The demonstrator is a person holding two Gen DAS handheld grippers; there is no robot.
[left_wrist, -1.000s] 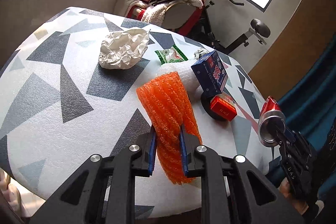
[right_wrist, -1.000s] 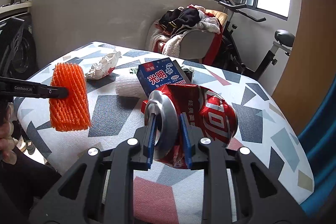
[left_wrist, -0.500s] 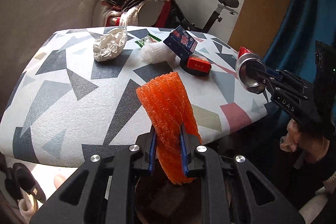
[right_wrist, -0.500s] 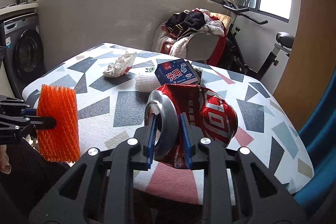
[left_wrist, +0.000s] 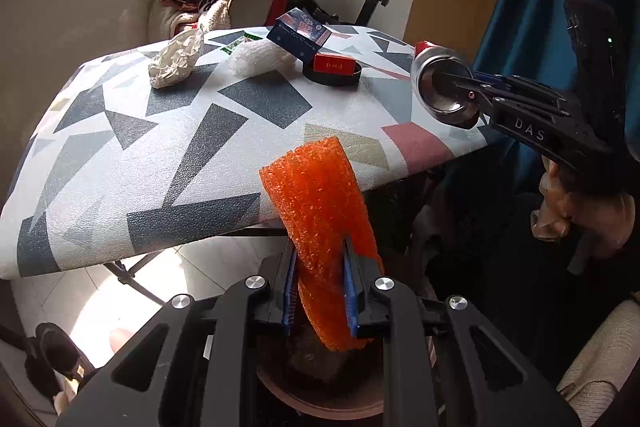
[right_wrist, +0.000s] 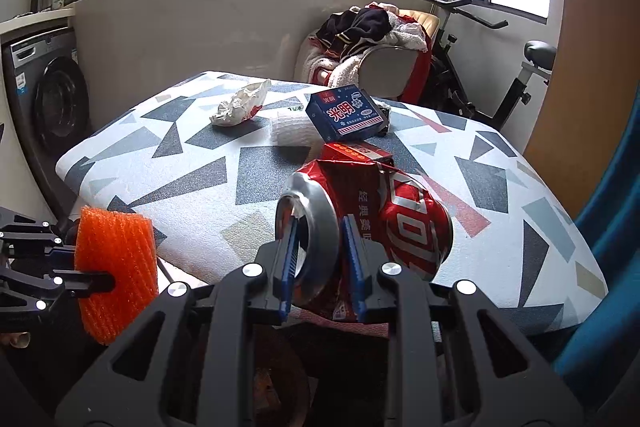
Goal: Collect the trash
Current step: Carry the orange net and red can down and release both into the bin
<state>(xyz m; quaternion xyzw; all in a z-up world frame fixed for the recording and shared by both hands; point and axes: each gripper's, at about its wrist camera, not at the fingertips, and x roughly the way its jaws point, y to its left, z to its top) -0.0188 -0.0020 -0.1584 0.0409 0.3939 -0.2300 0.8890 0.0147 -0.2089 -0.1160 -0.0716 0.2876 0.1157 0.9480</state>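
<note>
carrying trash off counter [left_wrist: 168, 155] | left claw [left_wrist: 320, 287] pinching orange foam net [left_wrist: 320, 211] | right claw [right_wrist: 318, 263] pinching crushed can [right_wrist: 376, 219] | next: releasing over bin [left_wrist: 320, 391] below

Orange foam-net sleeve [left_wrist: 320, 203]: soft, ribbed, matt. Crushed red metal can [right_wrist: 384, 223]: glossy, dented. Patterned table cover [left_wrist: 180, 147]: grainy, leather-like.
</note>
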